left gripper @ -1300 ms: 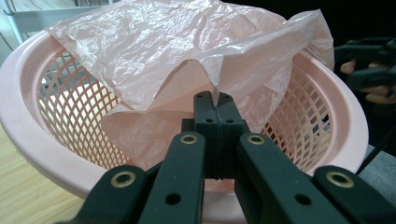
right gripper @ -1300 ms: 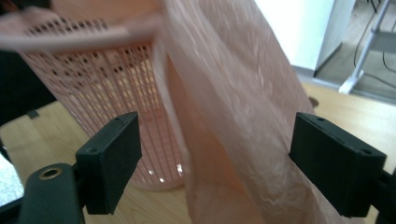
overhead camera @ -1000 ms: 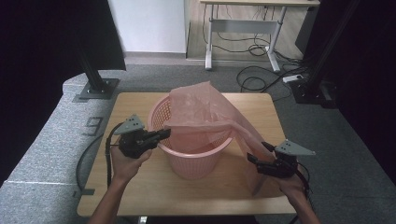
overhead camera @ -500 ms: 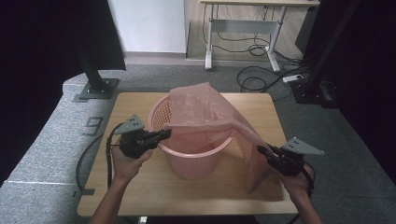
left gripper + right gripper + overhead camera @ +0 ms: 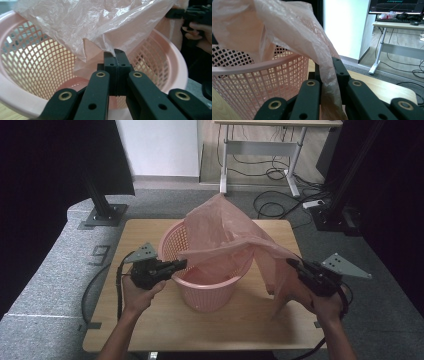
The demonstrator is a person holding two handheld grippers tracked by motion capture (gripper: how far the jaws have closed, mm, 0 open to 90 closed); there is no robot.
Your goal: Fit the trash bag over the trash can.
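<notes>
Stretching between both claws, the pink bag (image 5: 235,232) drapes over the basket (image 5: 210,287).

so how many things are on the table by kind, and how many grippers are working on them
basket: 1, pink mesh plastic
plastic bag: 1, pink, draped over the basket
grippers: 2, the left gripper and the right gripper, each with jaws shut on the plastic bag
total: 4
</notes>
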